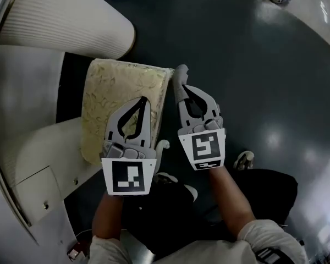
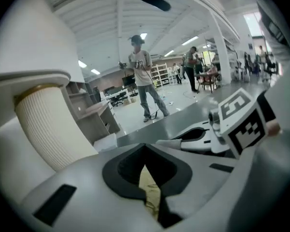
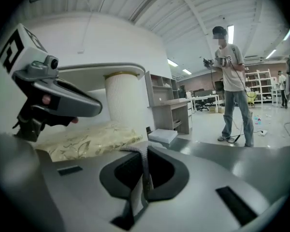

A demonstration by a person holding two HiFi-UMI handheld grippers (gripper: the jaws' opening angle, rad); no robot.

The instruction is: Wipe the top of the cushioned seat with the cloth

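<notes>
Head view showed the R claw (image 1: 182, 88) squeezed shut on the grey cloth (image 1: 180, 73) just beside the cushioned seat (image 1: 118, 100) edge, prob to start wiping, w/ the L claw (image 1: 145, 101) closed on nothing over the seat.

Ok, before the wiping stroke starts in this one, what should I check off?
1. Cloth gripped: ok. The right gripper has its jaws shut on the grey cloth.
2. Cloth on the cushioned seat top: not ok. In the head view the cloth sits beside the seat's right edge, near the far corner.
3. Left gripper out of the wiping path: not ok. It hangs over the seat's right half, jaws together with nothing between them.
4. Seat top free of loose items: ok, in the part that shows.
5. Height of the cloth relative to the seat top: cannot tell.
</notes>
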